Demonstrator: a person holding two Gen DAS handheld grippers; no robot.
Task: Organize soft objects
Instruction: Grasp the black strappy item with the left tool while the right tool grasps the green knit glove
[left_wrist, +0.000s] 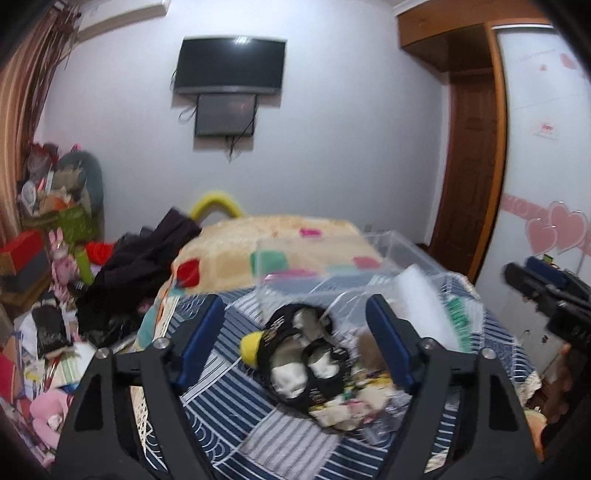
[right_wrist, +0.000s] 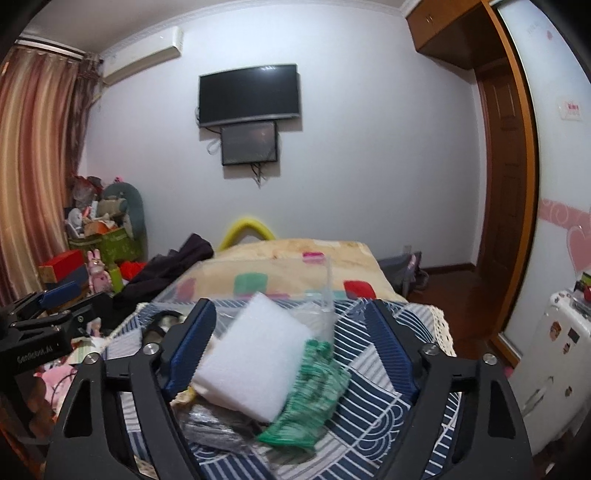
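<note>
On the blue striped bedspread (left_wrist: 229, 406), both grippers, left (left_wrist: 295, 343) and right (right_wrist: 291, 350), gape empty; blurred soft white foam block (right_wrist: 251, 354) beside green knit glove (right_wrist: 314, 391) risks a mis-grab

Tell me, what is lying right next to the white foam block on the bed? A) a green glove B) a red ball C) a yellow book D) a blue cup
A: in the right wrist view a green glove lies on the striped bedcover, its edge against the white foam block, both between the open fingers of the right gripper.
</note>
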